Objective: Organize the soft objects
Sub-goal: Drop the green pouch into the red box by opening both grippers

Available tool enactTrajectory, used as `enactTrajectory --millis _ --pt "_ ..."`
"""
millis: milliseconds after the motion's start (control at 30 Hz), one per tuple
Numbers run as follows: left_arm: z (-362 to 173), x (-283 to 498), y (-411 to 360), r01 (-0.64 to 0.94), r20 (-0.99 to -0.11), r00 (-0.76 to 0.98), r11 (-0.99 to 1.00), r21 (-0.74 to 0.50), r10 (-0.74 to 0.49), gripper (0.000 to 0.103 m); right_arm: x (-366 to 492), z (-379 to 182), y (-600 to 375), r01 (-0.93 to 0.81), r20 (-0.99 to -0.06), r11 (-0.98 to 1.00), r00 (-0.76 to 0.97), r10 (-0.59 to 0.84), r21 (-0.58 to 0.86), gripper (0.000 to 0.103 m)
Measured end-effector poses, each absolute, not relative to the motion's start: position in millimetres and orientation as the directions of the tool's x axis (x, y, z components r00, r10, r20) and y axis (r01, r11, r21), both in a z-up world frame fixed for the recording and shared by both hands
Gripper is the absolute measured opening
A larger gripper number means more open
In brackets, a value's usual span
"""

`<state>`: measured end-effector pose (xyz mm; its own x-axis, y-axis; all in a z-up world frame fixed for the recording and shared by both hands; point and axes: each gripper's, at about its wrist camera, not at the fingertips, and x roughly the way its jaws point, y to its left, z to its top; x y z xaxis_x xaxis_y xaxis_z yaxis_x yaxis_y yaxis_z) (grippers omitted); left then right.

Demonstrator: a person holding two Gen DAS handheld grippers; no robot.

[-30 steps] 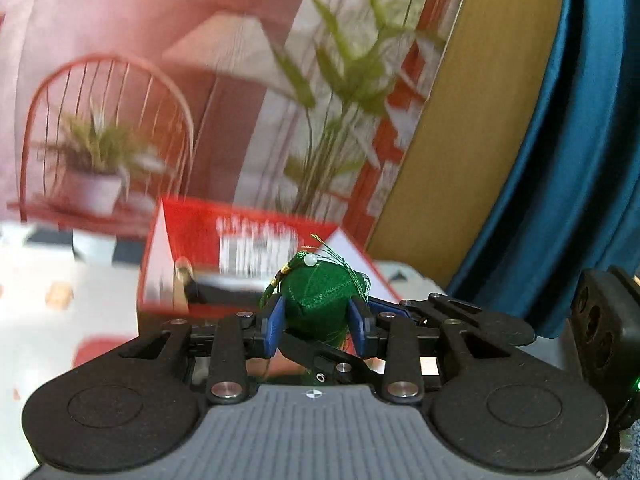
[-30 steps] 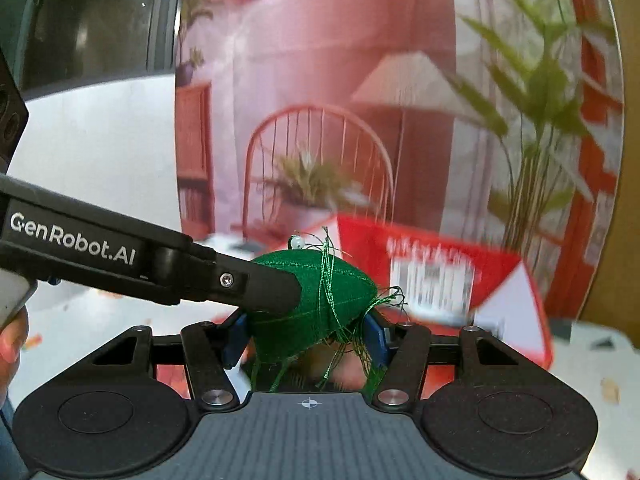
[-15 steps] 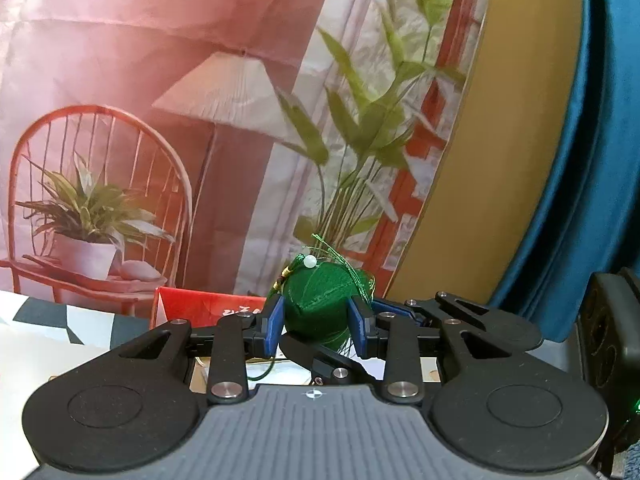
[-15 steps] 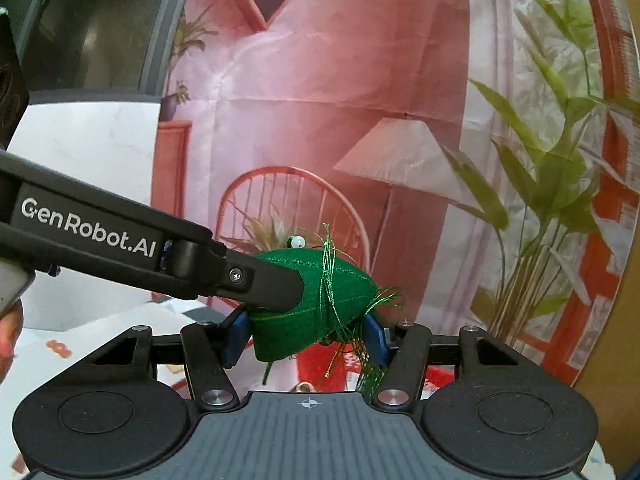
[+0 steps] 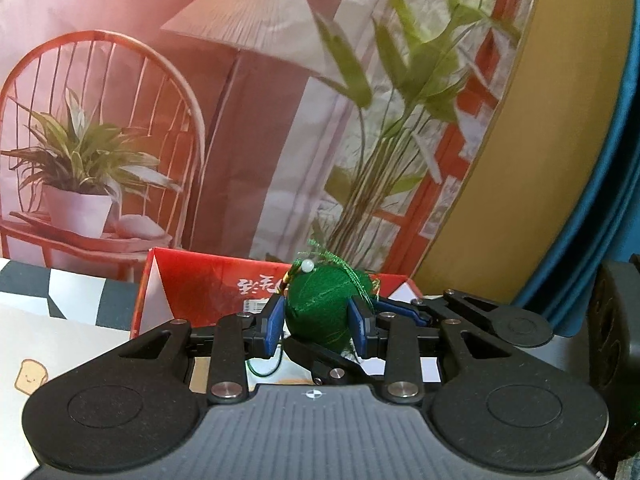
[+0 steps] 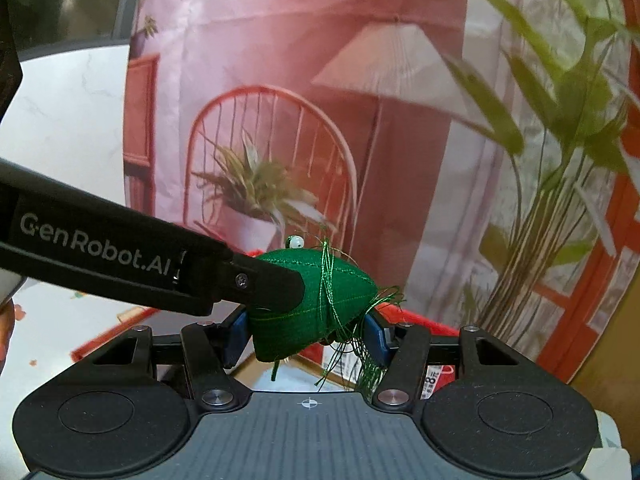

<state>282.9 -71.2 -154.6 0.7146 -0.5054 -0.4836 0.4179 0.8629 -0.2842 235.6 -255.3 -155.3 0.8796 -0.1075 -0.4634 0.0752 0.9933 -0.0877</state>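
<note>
Both grippers clench the green stuffed pouch [image 5: 320,312] above the red box [image 5: 200,280]: left gripper [image 5: 318,322], right gripper [image 6: 306,330]. Light and squashy, probably; grip the fabric body, not the trailing threads.

A: How does the left gripper [image 5: 316,328] stand?

B: Its blue pads [image 5: 274,326] press on both sides of a green stuffed pouch [image 5: 320,312], pointing forward and slightly down.

A: And the right gripper [image 6: 306,336]?

B: It clamps the same green stuffed pouch [image 6: 316,300] between its own pads, a little wider. The left gripper's black finger [image 6: 256,284] crosses in from its left side and lies against the pouch.
</note>
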Motion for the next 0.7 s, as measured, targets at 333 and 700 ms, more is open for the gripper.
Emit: enactTrajectory --millis 333,700 --pt "-156.1 279.6 -55.3 0.362 -0.506 0.748 0.902 -0.233 -0.431 0.049 226.4 -169.7 -276.3 0.177 -0.506 0.984 0.846 -0.169 -0.034 0.055" --pt "-154.1 197.1 -32.4 0.373 -0.489 0.787 0.922 -0.106 -0.375 0.049 149.5 -162.5 -261.7 0.183 -0.439 0.983 0.885 -0.156 0.021 0.055"
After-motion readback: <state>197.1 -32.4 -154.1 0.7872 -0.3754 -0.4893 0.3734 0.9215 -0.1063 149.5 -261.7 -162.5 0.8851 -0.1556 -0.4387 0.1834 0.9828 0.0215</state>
